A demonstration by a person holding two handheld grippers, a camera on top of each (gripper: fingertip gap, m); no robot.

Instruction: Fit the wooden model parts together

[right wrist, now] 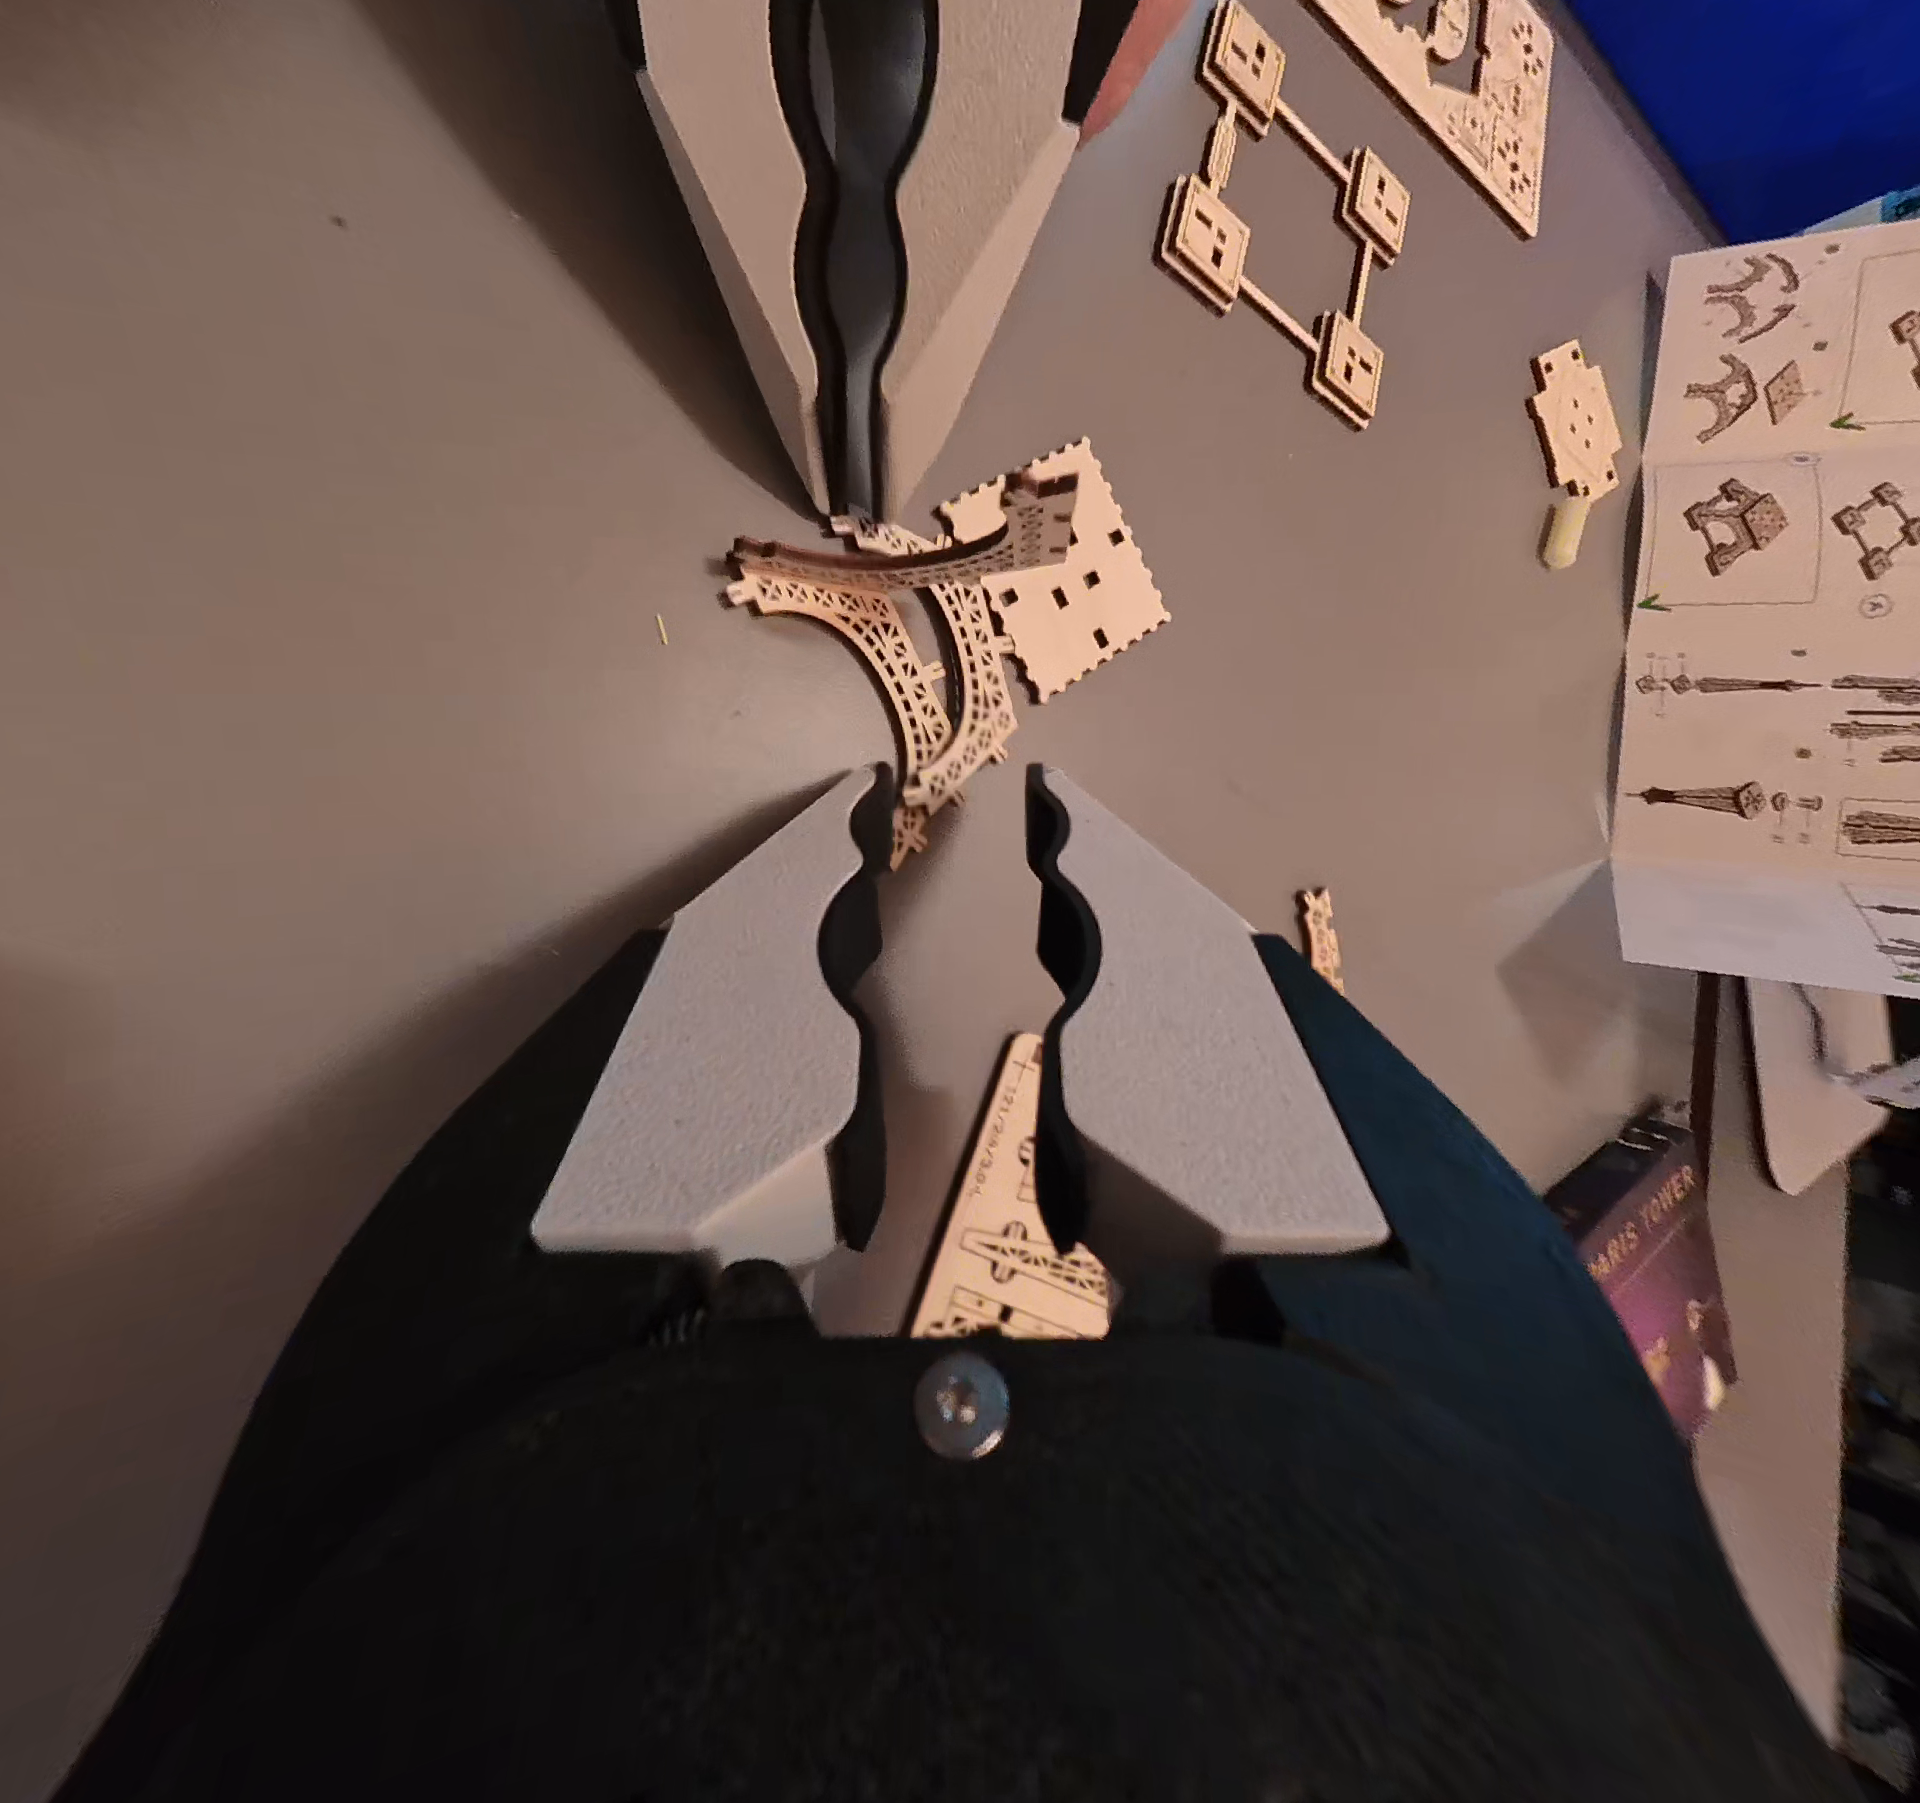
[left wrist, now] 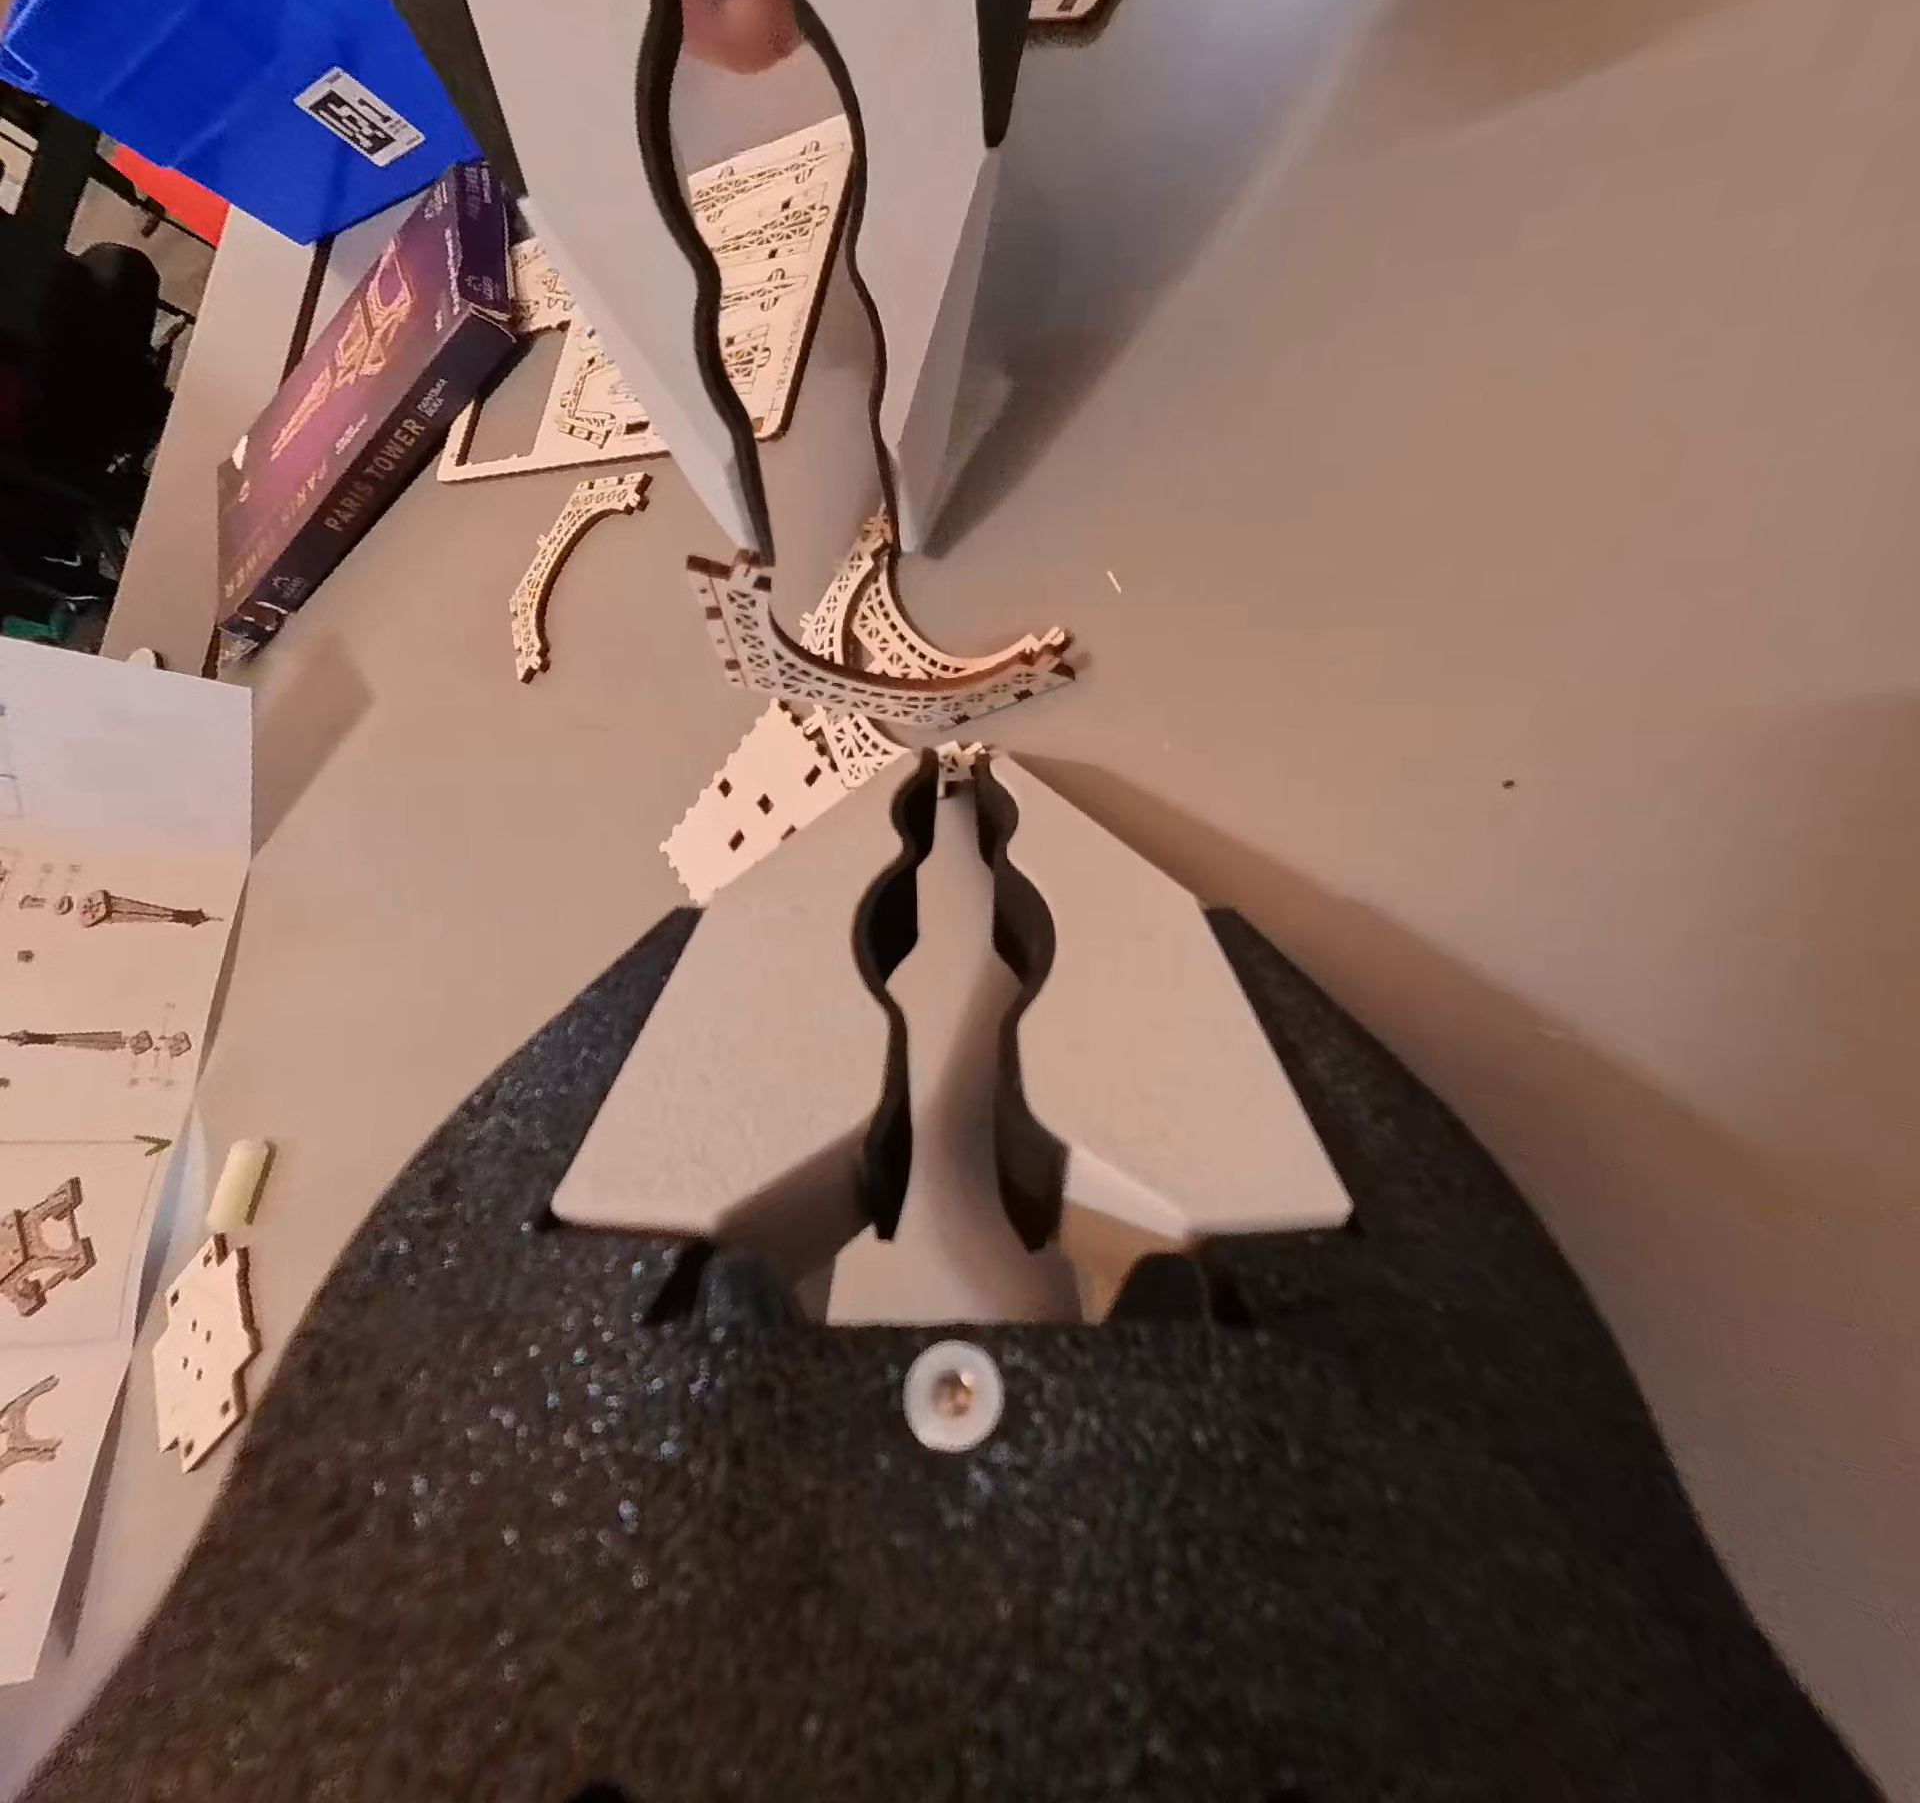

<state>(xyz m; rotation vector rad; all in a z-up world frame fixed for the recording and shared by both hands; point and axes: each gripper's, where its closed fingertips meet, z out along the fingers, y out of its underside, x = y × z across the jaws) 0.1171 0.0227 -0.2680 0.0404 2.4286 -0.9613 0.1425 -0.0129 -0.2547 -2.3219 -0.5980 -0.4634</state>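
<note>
Left wrist view
Left claw [left wrist: 951, 761]: fingers pressed together on a small tab of the wooden model assembly [left wrist: 883, 657], at its near edge.
Right claw [left wrist: 831, 548]: enters from the top, spread, its tips at the far ends of the lattice arches.
Square plate [left wrist: 753, 808]: slotted, joined to the arches, held above the grey table [left wrist: 1455, 610].
Loose arch [left wrist: 577, 569]: flat on the table, left of the assembly.
Surroundings: purple box [left wrist: 364, 423], blue bin [left wrist: 208, 39], instruction sheet [left wrist: 94, 974] at left.

Right wrist view
Right claw [right wrist: 956, 782]: spread, with 1 arch foot beside its left finger; whether they touch cannot be told.
Left claw [right wrist: 857, 512]: at the top, pinching the assembly [right wrist: 935, 631].
Square frame [right wrist: 1288, 215]: 4 corner blocks, lying well apart on the table, upper right.
Part sheet [right wrist: 1023, 1234]: seen between the right claw's fingers.
</note>
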